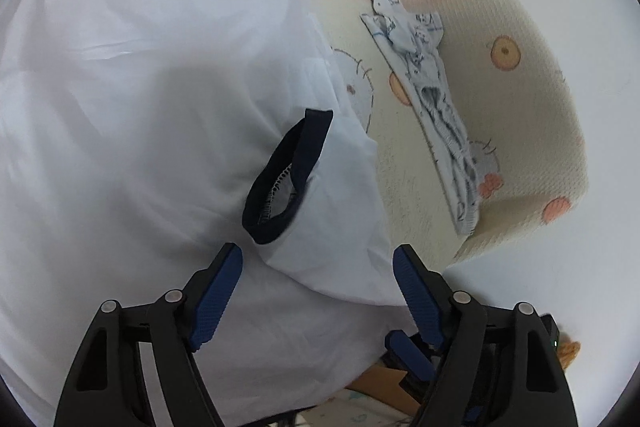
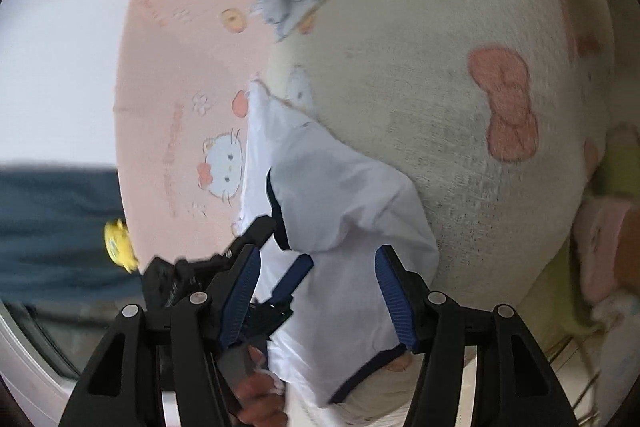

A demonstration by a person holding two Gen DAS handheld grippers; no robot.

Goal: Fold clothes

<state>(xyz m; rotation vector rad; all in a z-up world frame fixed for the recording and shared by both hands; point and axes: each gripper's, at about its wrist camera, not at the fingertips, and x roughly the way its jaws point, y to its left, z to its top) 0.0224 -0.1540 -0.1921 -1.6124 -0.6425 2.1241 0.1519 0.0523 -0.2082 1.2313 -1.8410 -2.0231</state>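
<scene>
A white T-shirt (image 1: 140, 87) with a navy-trimmed sleeve cuff (image 1: 286, 179) is spread over a cartoon-printed pink and cream mat (image 1: 460, 131). In the left wrist view the left tongs (image 1: 318, 263) are seen held wide open just above the shirt's folded edge, with nothing gripped between the blue pads. A small patterned grey-and-white garment (image 1: 424, 87) is laid on the mat to the right, apart from the shirt. In the right wrist view the right tongs (image 2: 318, 261) are likewise seen open over the white T-shirt (image 2: 340, 227); cloth lies between the fingers, but it is not pinched. The left tongs (image 2: 276, 255) are seen just beside them, and part of a hand (image 2: 256, 399) is visible below.
</scene>
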